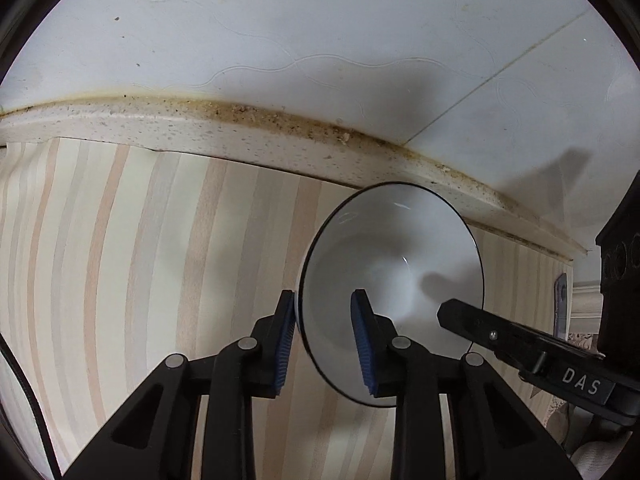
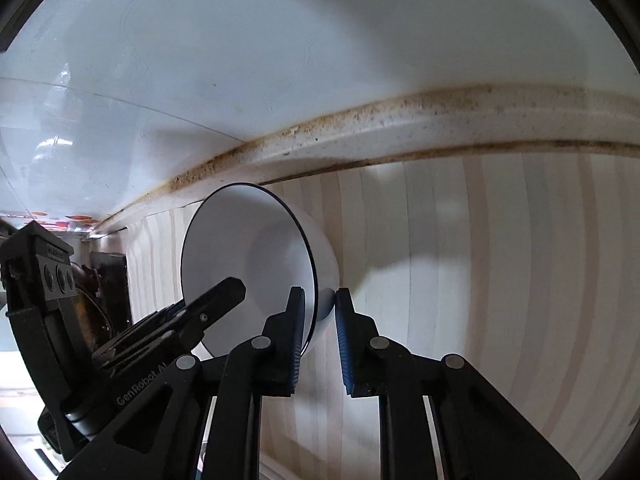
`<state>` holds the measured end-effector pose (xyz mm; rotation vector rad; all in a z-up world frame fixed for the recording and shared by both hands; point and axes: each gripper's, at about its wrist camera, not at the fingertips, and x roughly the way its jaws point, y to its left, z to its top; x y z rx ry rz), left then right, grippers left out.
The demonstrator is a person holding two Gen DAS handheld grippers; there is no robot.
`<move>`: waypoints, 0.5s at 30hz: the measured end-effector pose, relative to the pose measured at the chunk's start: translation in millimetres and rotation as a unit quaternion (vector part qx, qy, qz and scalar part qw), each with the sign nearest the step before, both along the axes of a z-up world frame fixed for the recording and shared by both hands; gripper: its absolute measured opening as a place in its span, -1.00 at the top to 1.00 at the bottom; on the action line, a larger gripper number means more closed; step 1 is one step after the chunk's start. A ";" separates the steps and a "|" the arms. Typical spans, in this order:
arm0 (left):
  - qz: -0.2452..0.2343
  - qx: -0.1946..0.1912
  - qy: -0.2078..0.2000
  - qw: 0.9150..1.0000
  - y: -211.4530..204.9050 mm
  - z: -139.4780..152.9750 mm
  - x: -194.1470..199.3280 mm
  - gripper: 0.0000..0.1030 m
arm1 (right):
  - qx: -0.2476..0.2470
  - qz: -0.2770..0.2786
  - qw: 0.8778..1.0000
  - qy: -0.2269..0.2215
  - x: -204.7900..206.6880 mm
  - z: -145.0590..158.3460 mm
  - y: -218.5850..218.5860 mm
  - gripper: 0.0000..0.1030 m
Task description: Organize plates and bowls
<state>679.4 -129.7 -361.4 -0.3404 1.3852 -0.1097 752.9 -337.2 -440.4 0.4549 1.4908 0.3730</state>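
Note:
A white bowl with a thin dark rim is tipped on its side, its opening facing both cameras, over a striped counter. My left gripper straddles the bowl's left rim. One finger is against the outer wall, and the other is inside with a visible gap to the wall, so it stands open. In the right wrist view the bowl has its right rim between the pads of my right gripper, which is shut on it. The right gripper's inner finger reaches into the bowl.
A speckled stone ledge with brown grime along its seam runs behind the counter, below a white tiled wall. In the right wrist view, dark objects sit at the far left beyond my left gripper's body.

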 end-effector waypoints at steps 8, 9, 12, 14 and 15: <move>-0.019 0.018 -0.019 0.999 -13.6 19.7 -10.1 0.50 | -0.007 0.002 1.000 -0.017 -13.7 21.1 -4.8 0.67; -0.022 0.020 -0.021 0.999 -16.3 23.2 -12.8 0.50 | -0.006 0.001 1.000 -0.017 -15.6 23.8 -7.3 0.67; -0.032 0.023 -0.031 0.999 -27.7 37.3 -22.3 0.50 | -0.005 -0.002 1.000 -0.023 -25.8 35.3 -17.1 0.67; -0.038 0.026 -0.036 0.998 -35.0 47.1 -29.7 0.50 | -0.005 -0.003 1.000 -0.027 -36.1 45.9 -23.3 0.67; -0.040 0.024 -0.041 0.998 -37.3 53.7 -34.5 0.50 | -0.005 -0.006 1.000 -0.030 -40.3 51.5 -29.1 0.67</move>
